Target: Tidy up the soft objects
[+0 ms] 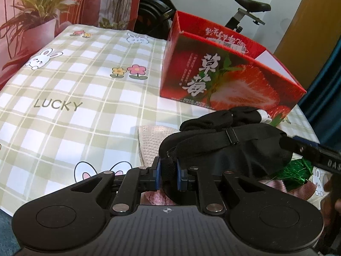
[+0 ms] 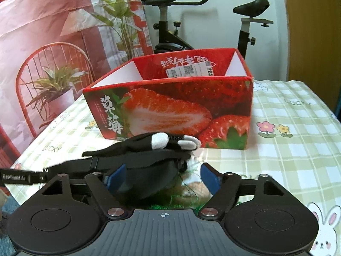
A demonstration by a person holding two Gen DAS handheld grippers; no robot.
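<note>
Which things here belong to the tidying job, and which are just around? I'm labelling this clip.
Job:
left hand-held gripper
black eye mask
black glove
green tinsel
strawberry box

Just around:
exercise bike
potted plant
checked tablecloth

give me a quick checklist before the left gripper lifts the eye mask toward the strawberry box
1. Left gripper closed on the eye mask: ok, the jaws pinch its strap end.
2. Right gripper free of the mask: cannot tell, its jaws are open and straddle the mask's other end.
3. Glove clear of the mask: not ok, it lies against the mask and may drag along.
4. Green tinsel clear: not ok, it sits under the mask's edge.
5. Box open on top: ok.
6. Room inside the box: cannot tell, its floor is hidden.
</note>
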